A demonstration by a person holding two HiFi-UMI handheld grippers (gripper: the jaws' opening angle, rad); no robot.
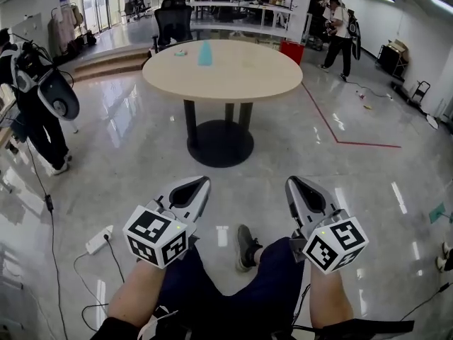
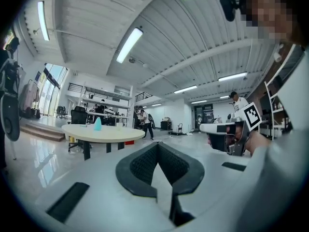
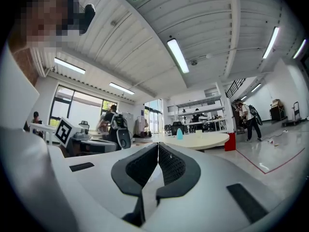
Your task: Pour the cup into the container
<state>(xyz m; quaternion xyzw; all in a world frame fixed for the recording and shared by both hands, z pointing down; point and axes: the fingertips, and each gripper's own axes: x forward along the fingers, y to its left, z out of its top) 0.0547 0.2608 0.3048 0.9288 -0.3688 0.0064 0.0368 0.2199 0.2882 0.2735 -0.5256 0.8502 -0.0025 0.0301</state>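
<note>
A light blue cup [image 1: 205, 53] stands upright on the far side of a round beige table [image 1: 241, 76]. A small pale object [image 1: 180, 52] lies just left of it; what it is I cannot tell. Both grippers are held level over the person's lap, well short of the table. My left gripper [image 1: 202, 182] is shut, with its fingertips meeting and nothing between them. My right gripper [image 1: 291, 182] is shut and empty too. The left gripper view has the cup [image 2: 97, 124] far off at the left. In the right gripper view the cup [image 3: 179, 134] sits just above the jaws.
The table stands on a black pedestal base [image 1: 220, 143]. Behind it are an office chair [image 1: 173, 20] and a red bin [image 1: 291, 50]. One person stands at the left [image 1: 35, 105], another at the back right [image 1: 338, 30]. A power strip [image 1: 99, 239] with cables lies on the floor.
</note>
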